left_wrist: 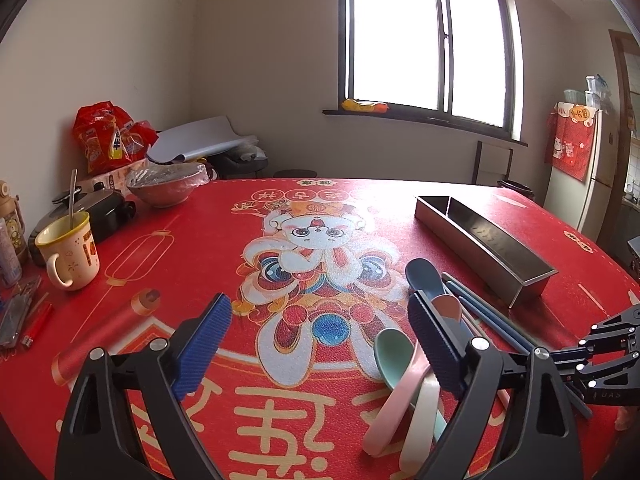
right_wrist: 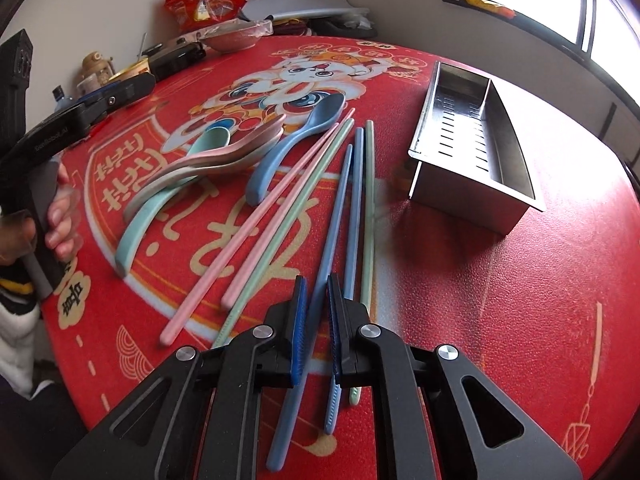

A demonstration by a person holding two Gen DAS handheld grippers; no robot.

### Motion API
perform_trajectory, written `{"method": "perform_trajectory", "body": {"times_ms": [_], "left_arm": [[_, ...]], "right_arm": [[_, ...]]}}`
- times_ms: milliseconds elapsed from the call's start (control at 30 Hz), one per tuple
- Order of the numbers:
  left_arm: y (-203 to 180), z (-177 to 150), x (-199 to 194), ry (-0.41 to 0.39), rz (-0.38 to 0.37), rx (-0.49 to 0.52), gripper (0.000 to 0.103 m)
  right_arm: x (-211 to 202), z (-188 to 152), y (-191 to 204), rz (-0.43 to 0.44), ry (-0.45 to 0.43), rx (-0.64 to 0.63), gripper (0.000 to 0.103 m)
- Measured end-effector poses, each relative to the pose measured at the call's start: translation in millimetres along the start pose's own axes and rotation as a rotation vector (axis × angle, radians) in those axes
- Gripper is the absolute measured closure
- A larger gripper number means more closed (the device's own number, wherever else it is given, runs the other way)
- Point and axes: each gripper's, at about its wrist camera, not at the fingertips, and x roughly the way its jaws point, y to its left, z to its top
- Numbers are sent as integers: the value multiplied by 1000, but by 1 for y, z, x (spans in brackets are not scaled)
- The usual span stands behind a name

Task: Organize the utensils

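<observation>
The right wrist view looks steeply down on the chopsticks fanned across the red printed surface (right_wrist: 520, 300): a pink chopstick (right_wrist: 256, 224), pale green chopsticks and two blue ones. The right hand-held gripper (right_wrist: 317, 320) has its jaws nearly together, and a blue chopstick (right_wrist: 320, 292) runs between the blue pads, which look pressed on it; the second blue chopstick lies just beside the right finger. This view alone shows the slotted floor of the steel utensil tray (right_wrist: 472, 136), which stands on the surface to the right of the chopsticks and holds no utensils. It also shows a person's hand (right_wrist: 60, 216) wrapped around the grip of the left tool at the picture's left edge.

The left wrist view points more level, taking in the window, a mug (left_wrist: 70, 252) with a spoon in it and a covered bowl (left_wrist: 164, 186) at the far left. The left hand-held gripper (left_wrist: 320, 320) stands wide open over bare cloth, nothing between its pads. The pile of spoons, mint spoon (left_wrist: 390, 354), pink and blue, lies by its right finger.
</observation>
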Motion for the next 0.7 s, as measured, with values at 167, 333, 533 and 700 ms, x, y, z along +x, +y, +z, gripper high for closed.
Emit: {"method": "perform_trajectory", "body": {"times_ms": [167,333,533,700], "left_arm": [[1,0,2,10,-9,-4,16],[0,0,4,19,-21,-3,19],[-2,-1,9,44,-56,3,45],[2,-2,21,126,-233,-22,61]], "right_arm": [[3,2,-7,50,-11,31,92],[5,5,-4,39,-24,10,94],[10,11,-9,51,-26,30,94],[10,10,-11,61,-28,43,94]]}}
